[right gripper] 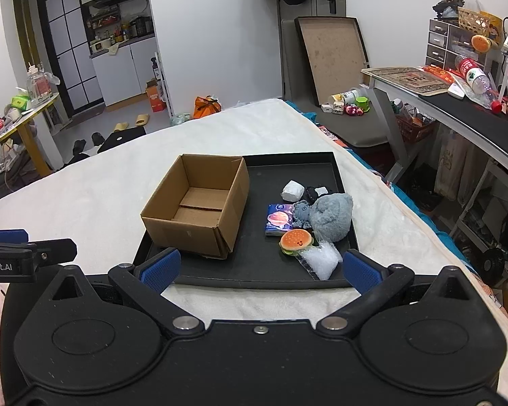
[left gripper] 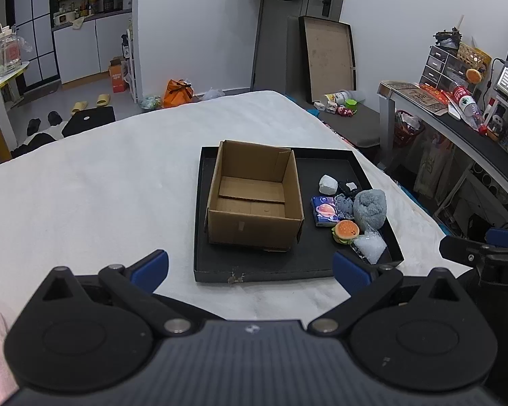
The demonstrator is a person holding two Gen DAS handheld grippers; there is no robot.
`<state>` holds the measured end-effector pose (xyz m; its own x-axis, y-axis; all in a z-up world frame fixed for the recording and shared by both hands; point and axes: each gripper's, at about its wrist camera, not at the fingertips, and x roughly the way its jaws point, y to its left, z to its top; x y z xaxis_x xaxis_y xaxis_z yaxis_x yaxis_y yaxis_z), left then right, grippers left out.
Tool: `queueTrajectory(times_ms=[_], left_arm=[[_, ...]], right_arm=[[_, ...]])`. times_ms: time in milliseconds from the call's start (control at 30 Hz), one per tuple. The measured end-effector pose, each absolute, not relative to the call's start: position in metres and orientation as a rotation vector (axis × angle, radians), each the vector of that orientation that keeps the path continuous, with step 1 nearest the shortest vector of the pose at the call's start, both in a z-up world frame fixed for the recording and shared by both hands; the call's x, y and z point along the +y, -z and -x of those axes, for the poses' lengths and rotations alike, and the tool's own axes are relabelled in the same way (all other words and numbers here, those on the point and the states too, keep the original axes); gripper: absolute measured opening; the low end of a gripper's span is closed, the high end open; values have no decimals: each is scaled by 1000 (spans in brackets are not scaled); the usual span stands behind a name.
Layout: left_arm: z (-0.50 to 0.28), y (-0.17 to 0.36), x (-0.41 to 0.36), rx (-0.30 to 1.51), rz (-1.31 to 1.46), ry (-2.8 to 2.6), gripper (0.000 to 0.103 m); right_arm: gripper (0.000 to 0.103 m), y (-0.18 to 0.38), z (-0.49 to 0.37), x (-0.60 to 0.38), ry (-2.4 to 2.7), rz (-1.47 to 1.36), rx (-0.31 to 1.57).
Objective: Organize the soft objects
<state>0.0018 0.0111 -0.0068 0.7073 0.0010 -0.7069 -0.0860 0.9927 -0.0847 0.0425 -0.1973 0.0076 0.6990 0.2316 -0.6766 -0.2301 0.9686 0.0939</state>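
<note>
1. A black tray (left gripper: 288, 270) sits on a white bed cover (left gripper: 101, 186), holding an empty cardboard box (left gripper: 254, 230) on its left side.
2. Right of the box lies a cluster of soft items: a grey plush (right gripper: 332, 218), a burger toy (right gripper: 296, 239), a tissue pack (right gripper: 278, 223), a white lump (right gripper: 293, 191) and a clear bag of white filling (right gripper: 321, 258) (nearest the camera).
3. The left gripper (left gripper: 250, 269) hovers short of the tray, fingers spread wide, holding nothing.
4. The right gripper (right gripper: 260, 270) is likewise wide open and empty; the cluster lies ahead, just beyond its right finger (right gripper: 360, 272).
</note>
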Motion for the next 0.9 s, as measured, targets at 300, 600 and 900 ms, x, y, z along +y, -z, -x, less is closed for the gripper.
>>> queueTrajectory(times_ms=[300,600,900], left_arm=[[-9,3,15,786,120,-55,102],[-32,1,18,781,119,-67,102],[-59,28,28,823,145,-85,102]], right_arm=[[103,-7,-52,-196,-261,1,763],[103,2,-73,-200,-222,16,777],[103,25,-102,-209,-218,-42,822]])
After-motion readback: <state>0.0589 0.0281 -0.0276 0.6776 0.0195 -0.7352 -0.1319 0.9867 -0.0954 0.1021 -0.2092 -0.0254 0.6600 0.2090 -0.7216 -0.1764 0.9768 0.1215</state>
